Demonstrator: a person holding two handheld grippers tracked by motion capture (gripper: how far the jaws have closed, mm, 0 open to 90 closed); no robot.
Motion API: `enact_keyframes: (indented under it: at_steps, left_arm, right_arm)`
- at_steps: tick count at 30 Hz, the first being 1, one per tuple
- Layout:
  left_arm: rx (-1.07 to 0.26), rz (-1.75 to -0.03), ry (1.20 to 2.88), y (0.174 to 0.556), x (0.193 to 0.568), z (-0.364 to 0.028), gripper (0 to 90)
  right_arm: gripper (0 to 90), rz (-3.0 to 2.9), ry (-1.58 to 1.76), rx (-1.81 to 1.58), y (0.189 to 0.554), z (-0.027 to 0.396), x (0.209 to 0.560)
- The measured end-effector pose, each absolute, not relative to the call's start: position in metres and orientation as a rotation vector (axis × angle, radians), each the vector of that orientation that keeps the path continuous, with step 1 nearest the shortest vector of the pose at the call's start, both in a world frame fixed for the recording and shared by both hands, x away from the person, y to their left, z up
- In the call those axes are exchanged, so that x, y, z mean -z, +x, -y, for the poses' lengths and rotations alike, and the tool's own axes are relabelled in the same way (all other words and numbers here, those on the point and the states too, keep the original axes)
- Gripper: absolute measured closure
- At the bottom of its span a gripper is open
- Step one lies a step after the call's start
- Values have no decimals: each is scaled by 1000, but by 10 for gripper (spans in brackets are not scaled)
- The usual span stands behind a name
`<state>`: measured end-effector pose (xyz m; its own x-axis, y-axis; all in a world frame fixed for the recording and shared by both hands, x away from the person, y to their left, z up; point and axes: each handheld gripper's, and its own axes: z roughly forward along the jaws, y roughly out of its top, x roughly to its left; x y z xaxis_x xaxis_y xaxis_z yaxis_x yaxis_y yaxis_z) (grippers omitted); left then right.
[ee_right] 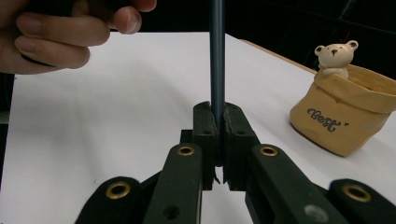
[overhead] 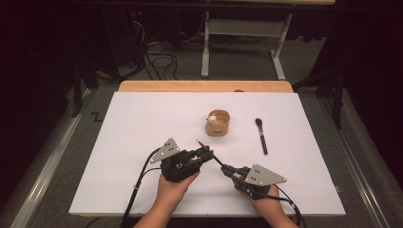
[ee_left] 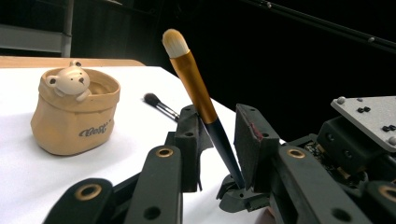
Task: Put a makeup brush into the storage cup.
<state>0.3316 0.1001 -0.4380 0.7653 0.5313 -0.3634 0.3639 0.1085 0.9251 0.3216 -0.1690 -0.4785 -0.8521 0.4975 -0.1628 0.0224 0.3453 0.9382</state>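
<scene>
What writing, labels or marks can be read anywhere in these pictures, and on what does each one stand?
"Best", in dark script with a small heart after it, on the front of the tan bear pot.
The same word on the pot in the left gripper view is blurred, not surely readable.
No writing can be made out on the two brushes, the tools or the white board.

On the table [overhead: 142, 123], the bear pot [overhead: 218, 122] sits just past the centre. The loose brush [overhead: 261, 135] lies at the pot's 3 o'clock, near it but apart, its head toward 12 and its handle toward 6. At the pot's 7 o'clock is the left gripper [overhead: 205, 154]; at its 5 o'clock is the right gripper [overhead: 228, 169]. The held brush [overhead: 211, 153] spans between the two grippers, its head toward 10 o'clock, its handle end in the right gripper.
</scene>
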Motion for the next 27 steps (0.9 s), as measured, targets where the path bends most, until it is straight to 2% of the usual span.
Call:
enact_keyframes:
  at_steps: [27]
  left_arm:
    - [-86, -709, 1486, 331, 441, -97, 822]
  right_arm:
    - [856, -2193, 466, -1470, 324, 167, 483]
